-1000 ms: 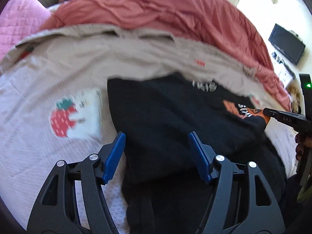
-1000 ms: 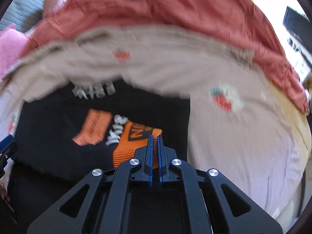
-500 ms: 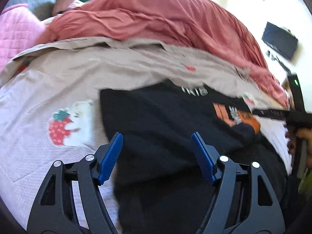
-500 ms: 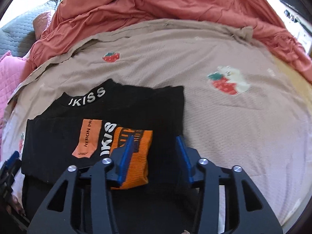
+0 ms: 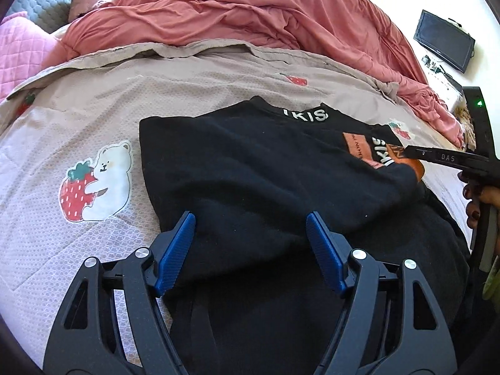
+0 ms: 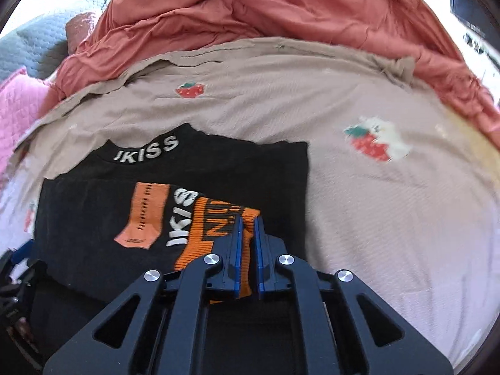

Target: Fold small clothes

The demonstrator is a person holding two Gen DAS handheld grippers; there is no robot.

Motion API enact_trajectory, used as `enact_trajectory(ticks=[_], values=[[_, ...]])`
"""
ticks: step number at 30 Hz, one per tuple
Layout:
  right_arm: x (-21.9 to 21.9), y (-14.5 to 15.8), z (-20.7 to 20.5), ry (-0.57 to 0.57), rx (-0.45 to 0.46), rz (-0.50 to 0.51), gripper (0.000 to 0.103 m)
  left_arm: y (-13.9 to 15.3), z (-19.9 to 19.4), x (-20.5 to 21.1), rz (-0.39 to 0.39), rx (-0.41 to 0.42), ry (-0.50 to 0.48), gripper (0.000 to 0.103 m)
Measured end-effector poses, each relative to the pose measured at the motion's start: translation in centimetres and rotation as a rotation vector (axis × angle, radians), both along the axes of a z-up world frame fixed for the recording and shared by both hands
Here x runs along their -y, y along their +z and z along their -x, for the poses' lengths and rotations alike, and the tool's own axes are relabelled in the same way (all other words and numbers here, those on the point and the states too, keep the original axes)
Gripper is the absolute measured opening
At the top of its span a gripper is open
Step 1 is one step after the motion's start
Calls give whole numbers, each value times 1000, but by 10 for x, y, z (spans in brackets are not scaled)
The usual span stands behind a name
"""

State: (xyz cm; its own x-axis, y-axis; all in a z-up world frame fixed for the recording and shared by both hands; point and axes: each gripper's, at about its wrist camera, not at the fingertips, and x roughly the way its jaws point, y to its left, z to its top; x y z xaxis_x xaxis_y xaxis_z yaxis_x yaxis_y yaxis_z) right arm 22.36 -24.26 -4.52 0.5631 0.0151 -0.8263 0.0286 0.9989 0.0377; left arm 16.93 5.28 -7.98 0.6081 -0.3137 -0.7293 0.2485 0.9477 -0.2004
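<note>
Clothes lay on the bed when we looked: one small black knit top (image 5: 256, 168) with white letters on its collar, spread flat on the soft tan bed sheet (image 5: 193, 81) with strawberry and bear pictures. We held our left gripper (image 5: 250, 243) low over the near-left part of the top, its blue fingers (image 5: 175, 250) spread wide apart and holding nothing. We think it waited there so it could grab that side when needed. Our right gripper (image 6: 247, 243) had its blue fingers (image 6: 236, 250) pinched almost together on the orange ribbed cuff (image 6: 218, 228) of the sleeve. The sleeve lay across the front of the top, so we think we had it pinched there to fold it neatly inward. A big rumpled red blanket (image 5: 250, 9) sat behind the sheet, well apart from the top. The fold looked partly done, with the bottom half not yet folded up.
</note>
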Motion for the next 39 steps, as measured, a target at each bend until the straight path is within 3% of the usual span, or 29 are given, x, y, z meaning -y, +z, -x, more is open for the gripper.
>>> enact_trajectory(ticks=[5, 6, 9, 13, 15, 18, 22, 26, 31, 39], values=[[-2, -30, -10, -15, -93, 150, 0, -1, -1, 1, -6, -7, 0, 66], [0, -36, -9, -16, -105, 137, 0, -1, -1, 1, -5, -10, -1, 67], [5, -27, -1, -43, -65, 95, 1, 0, -2, -1, 4, -14, 0, 67], [3, 3, 16, -42, 39, 76, 15, 13, 1, -6, 33, 11, 17, 67], [-10, 15, 21, 19, 79, 52, 24, 21, 4, -8, 42, 40, 23, 67], [-36, 18, 21, 116, 80, 48, 26, 25, 6, -7, 46, 58, 21, 67], [-60, 4, 16, 188, 32, 35, 31, 11, 2, 2, -7, 9, -2, 67], [-70, -28, 11, 187, -94, 138, 32, 0, 0, 6, -49, -24, -11, 67], [-57, -34, 9, 161, -89, 69, 32, -5, -3, 7, -79, -44, -12, 67], [-54, -32, 11, 178, -106, 50, 34, -13, -4, 20, -175, -58, 12, 68]])
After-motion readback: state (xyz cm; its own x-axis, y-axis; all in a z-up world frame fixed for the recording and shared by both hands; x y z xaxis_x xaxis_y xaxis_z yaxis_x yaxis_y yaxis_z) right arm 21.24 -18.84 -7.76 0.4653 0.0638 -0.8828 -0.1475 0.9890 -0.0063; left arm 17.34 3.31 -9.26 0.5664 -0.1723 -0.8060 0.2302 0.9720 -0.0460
